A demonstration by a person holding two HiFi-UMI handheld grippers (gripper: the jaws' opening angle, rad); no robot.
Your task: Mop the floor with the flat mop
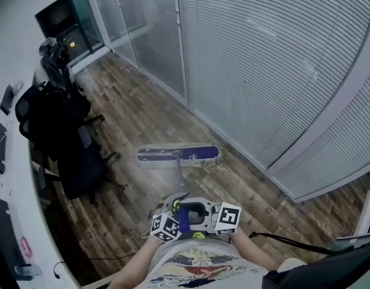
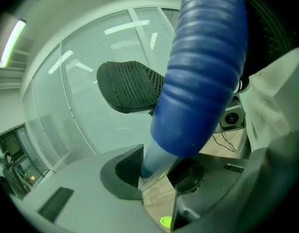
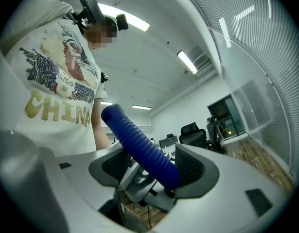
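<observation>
The step in hand is the mopping stroke itself. The left tongs [image 2: 156,171] pinch the flat mop on the pale part of its pole [image 2: 154,159], just under the blue grip [image 2: 202,72], and the pads press on it from both sides. The right tongs [image 3: 156,171] are closed around the ribbed blue grip, which goes up between the jaws toward the person's shirt. So both tongs hold the handle, one just beside the other, close to the person's body.

The mop head [image 1: 177,155] lies flat on the wooden floor [image 1: 142,107], well ahead of the tongs and below them, at the far end of the pole. It lies crosswise to the pole. Beyond it and to the right of the tongs runs the glass wall [image 1: 263,71] with blinds. To the left of the tongs stand dark office chairs [image 1: 76,155].

I judge that a large part of the floor is not yet covered, but the boards show no clear wet trace, so I cannot tell how much.

The next move calls for both tongs to keep a firm hold and to guide the pole together, so that the head stays flat on the boards. The stroke should stop short of the glass wall and of the chair legs.
</observation>
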